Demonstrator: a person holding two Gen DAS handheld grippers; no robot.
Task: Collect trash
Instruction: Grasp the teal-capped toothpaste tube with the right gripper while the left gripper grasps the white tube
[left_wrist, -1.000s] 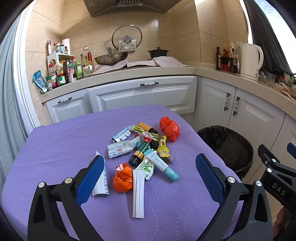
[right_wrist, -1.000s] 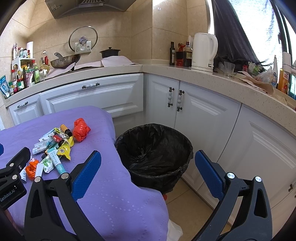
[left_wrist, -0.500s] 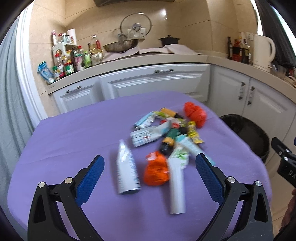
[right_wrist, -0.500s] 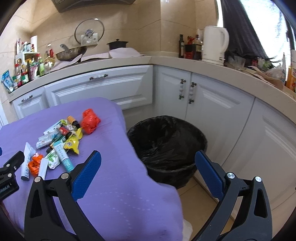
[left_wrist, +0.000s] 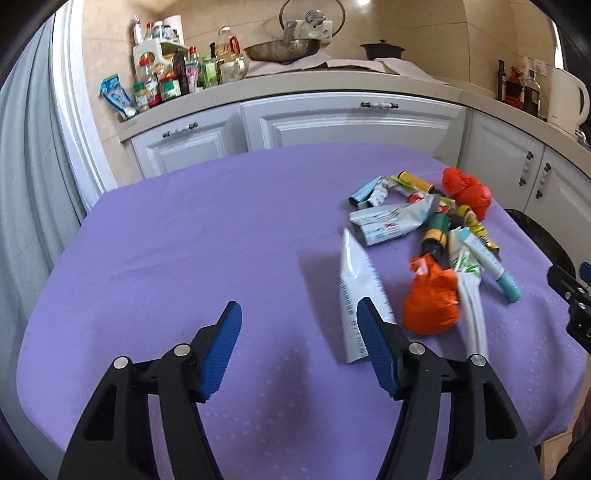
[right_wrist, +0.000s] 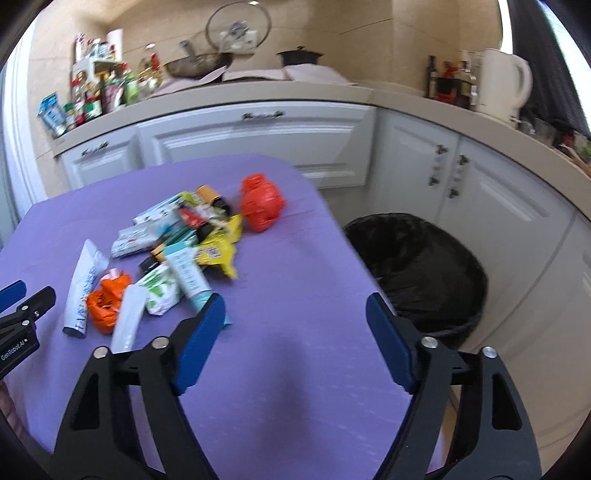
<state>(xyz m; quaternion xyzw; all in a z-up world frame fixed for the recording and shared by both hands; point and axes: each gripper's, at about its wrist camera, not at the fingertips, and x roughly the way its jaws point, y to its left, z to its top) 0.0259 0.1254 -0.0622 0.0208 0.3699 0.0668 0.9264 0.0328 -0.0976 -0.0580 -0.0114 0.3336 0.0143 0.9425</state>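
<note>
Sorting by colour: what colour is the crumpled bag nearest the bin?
Red-orange crumpled bag, clearest in the right wrist view.

daylight floods in from the window (right_wrist: 554, 37) at the upper right of the right wrist view, blown out to white there. the tiled wall (left_wrist: 424, 33) carries a small glare spot near the top. both views are bright and evenly lit, with soft grey shadows on the purple tablecloth (left_wrist: 184, 240) at lower centre. fisheye bending curves the cabinets (right_wrist: 258, 136) and blackens the corners. the trash pile (right_wrist: 184, 240) looks smeared by motion blur.
</note>
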